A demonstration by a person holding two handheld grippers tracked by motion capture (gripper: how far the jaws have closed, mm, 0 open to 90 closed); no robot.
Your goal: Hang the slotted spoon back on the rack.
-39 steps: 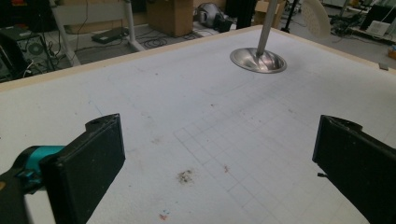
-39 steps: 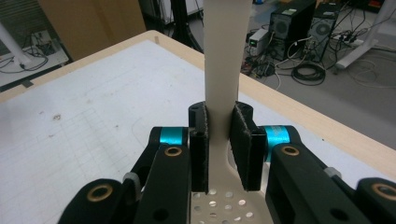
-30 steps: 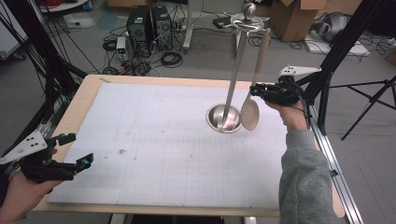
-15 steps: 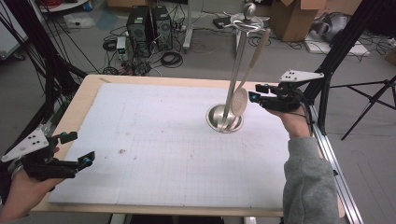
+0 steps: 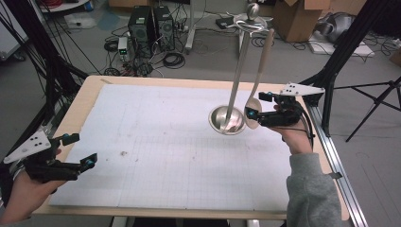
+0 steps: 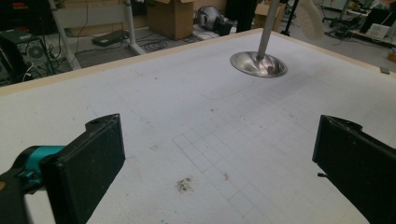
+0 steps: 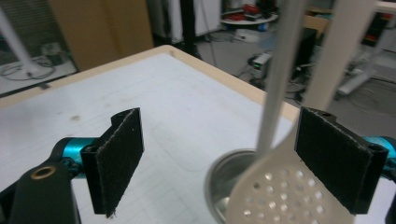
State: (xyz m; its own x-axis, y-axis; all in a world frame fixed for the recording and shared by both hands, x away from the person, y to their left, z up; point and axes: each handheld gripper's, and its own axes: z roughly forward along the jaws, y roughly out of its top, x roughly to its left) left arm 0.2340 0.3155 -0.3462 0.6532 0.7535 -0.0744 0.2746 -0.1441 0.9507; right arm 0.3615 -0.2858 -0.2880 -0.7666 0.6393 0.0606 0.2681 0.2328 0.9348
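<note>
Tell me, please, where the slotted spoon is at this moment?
In the high view the slotted spoon hangs from the metal stand at the table's right, just beside the right tongs.

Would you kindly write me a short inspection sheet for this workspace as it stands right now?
Surface: white gridded mat on a wooden-edged table, with a small brown smudge.
Job's things: tall steel utensil stand with round dished base; pale perforated spoon hanging from its top hook.
Clutter: nothing seen on the mat.
Grippers: left gripper open over the near left corner; right gripper jaws have just been opening, the spoon's bowl between them, pads apart from it.
Cables: black cables coiled on the floor.
Surroundings: black computer towers, cardboard box, tripod legs.
</note>
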